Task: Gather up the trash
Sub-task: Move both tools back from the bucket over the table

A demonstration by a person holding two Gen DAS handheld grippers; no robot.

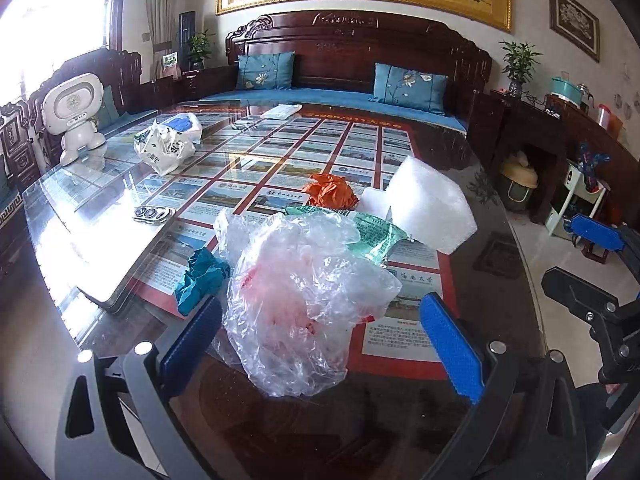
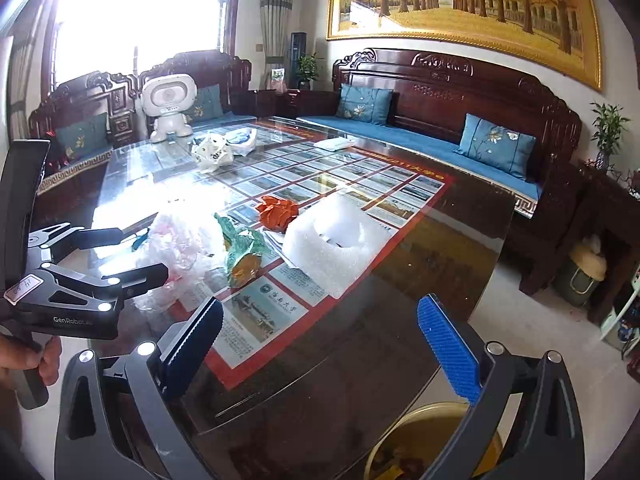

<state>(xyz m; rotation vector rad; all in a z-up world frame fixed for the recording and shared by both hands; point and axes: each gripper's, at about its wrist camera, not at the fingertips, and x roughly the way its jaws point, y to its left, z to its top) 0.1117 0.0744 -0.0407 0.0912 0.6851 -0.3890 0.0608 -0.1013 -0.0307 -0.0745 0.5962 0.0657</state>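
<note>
A crumpled clear plastic bag (image 1: 298, 296) with pink inside lies on the glass table (image 1: 120, 344) between the open jaws of my left gripper (image 1: 320, 340), untouched by the pads. Behind it lie a green wrapper (image 1: 372, 236), an orange paper ball (image 1: 330, 194), a teal paper ball (image 1: 200, 280) and white foam (image 1: 430, 204). In the right wrist view my right gripper (image 2: 320, 344) is open and empty above the table's near edge, short of the foam (image 2: 336, 240), green wrapper (image 2: 242, 254), orange ball (image 2: 278, 212) and clear bag (image 2: 180, 248). The left gripper's body (image 2: 76, 292) shows at the left.
A yellow-rimmed bin (image 2: 432, 444) stands below the table edge under my right gripper. A white toy robot (image 1: 76, 112), a white printed bag (image 1: 166, 148), a metal tin (image 1: 108, 240) and a key fob (image 1: 154, 214) sit on the table. A sofa (image 1: 352, 96) runs behind.
</note>
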